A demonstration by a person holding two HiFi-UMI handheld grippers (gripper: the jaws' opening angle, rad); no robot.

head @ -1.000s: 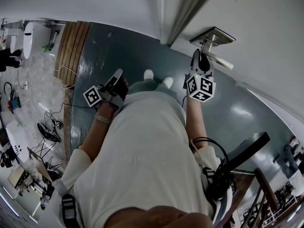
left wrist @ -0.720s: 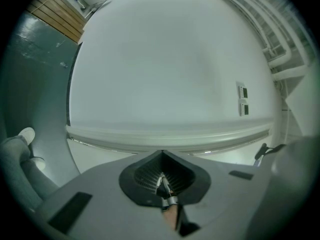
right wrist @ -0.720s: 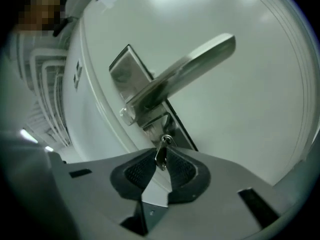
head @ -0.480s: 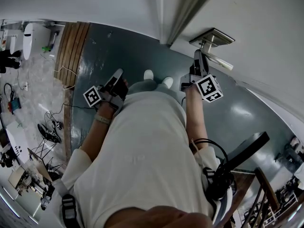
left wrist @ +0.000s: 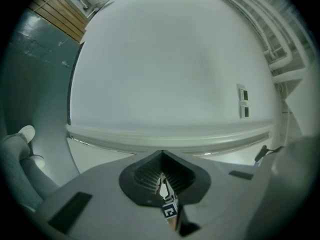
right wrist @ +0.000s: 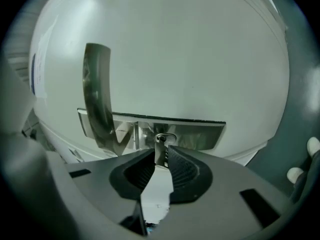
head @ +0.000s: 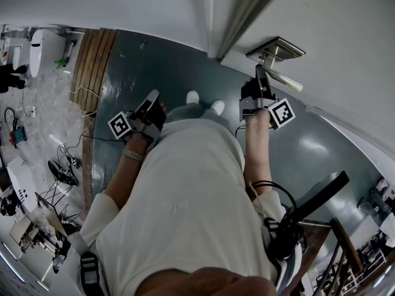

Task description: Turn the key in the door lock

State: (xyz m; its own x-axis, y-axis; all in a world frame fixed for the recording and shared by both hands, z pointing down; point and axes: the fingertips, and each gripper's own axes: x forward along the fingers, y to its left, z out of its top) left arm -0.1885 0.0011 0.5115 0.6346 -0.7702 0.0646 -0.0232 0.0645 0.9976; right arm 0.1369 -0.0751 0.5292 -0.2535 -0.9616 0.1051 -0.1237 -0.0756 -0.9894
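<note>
The left gripper (left wrist: 162,181) hung idle at my side over the grey floor (head: 123,60). Its jaws were together on nothing and faced a bare white wall (left wrist: 170,74).

The right gripper (right wrist: 161,159) had its jaws clamped on the key (right wrist: 160,151), which sat in the lock just under the handle (right wrist: 97,94). In the head view the right gripper (head: 259,79) reached up to the same spot on the door (head: 345,36).

I judged the turn to be under way, and the grip was the delicate part. The key was a thin flat blade of bright metal, pinched between dark ribbed pads (right wrist: 185,171). The ribs should bite well on the flats, but there was little metal to hold.

The twist needed to run about the key's own line, straight into the cylinder. Any sideways lean would lever the key and could bind or bend it. I would have rolled the wrist slowly and felt for the stop.

Behind the key lay a brushed steel plate (right wrist: 197,134), long and rectangular with crisp edges. The handle was a curved lever, smooth and glossy, close enough to foul a jaw on a wide roll. The door behind was plain matt white.
</note>
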